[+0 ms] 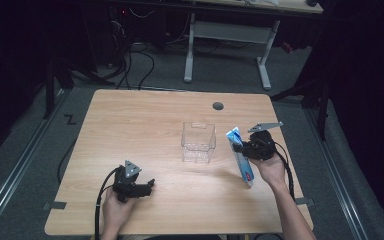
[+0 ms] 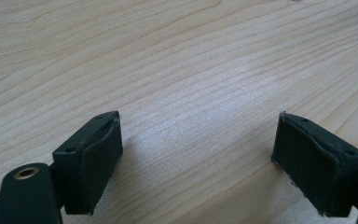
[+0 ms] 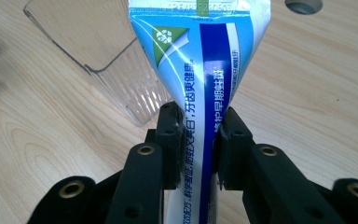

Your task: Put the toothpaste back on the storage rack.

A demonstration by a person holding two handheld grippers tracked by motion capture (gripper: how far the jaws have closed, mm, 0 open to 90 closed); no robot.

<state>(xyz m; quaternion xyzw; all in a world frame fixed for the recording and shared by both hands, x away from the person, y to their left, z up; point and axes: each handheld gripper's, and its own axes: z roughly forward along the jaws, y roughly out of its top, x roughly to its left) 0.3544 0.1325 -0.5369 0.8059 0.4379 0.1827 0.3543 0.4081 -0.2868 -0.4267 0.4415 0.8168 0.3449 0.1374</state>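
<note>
Right gripper (image 3: 198, 140) fingers clamped on toothpaste tube (image 3: 200, 70), left gripper (image 2: 198, 158) fingers wide apart, empty

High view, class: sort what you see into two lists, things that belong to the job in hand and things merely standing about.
In the job:
- toothpaste tube, clamped by the right gripper
- clear plastic container, beside the tube
- wooden table

Standing about:
- left gripper, jaws open over bare wood
- white desk frame behind
- floor cables

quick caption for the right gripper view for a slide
Right gripper shut on a blue toothpaste tube, its flat crimped end pointing away, beside a clear plastic box on the wooden table.
</note>
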